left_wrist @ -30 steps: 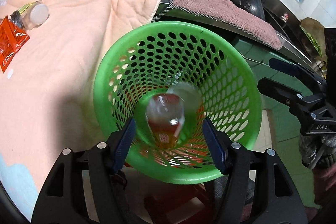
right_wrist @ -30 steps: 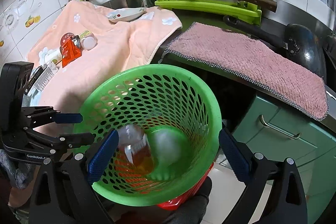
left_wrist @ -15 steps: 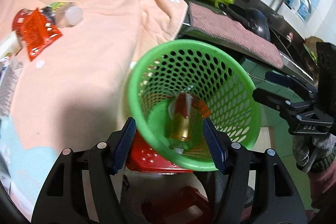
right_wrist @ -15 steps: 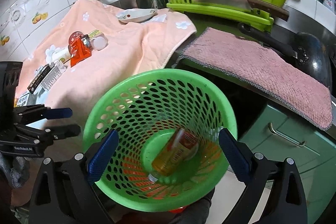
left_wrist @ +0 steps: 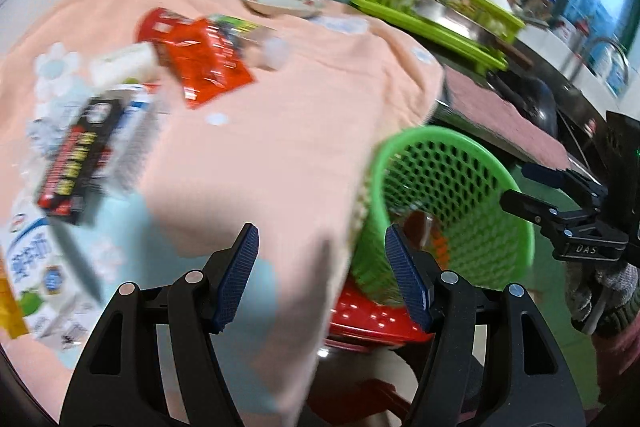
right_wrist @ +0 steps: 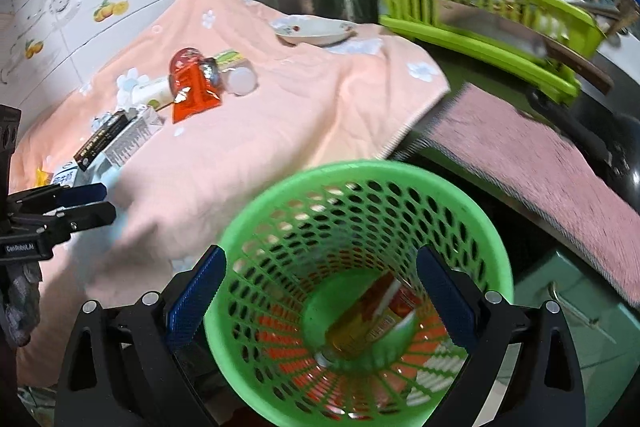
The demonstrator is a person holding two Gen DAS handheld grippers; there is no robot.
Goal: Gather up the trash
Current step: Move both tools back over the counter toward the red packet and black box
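Note:
A green perforated basket (right_wrist: pixel 360 183) stands on a red stool (left_wrist: pixel 372 323) beside the counter, with a bottle of amber liquid (right_wrist: pixel 372 323) lying in its bottom. My right gripper (right_wrist: pixel 320 291) is open, its jaws spread around the basket. My left gripper (left_wrist: pixel 322 275) is open and empty over the edge of the peach towel (left_wrist: pixel 260 147). On the towel lie a red wrapper (left_wrist: pixel 204 63), a clear bottle (right_wrist: pixel 236 77), a white tube (left_wrist: pixel 120 67), a black box (left_wrist: pixel 76 167) and a milk carton (left_wrist: pixel 36 259).
A small plate (right_wrist: pixel 316 29) sits at the back of the towel. A lime dish rack (right_wrist: pixel 480 11) with a cleaver stands behind. A pink mat (right_wrist: pixel 540 163) and a black pan (left_wrist: pixel 532 103) lie to the right. A green cabinet (right_wrist: pixel 568 315) is below.
My left gripper has swung left from above the basket to the towel's edge. The bottle has settled on the basket's bottom. The right gripper has drawn back slightly.

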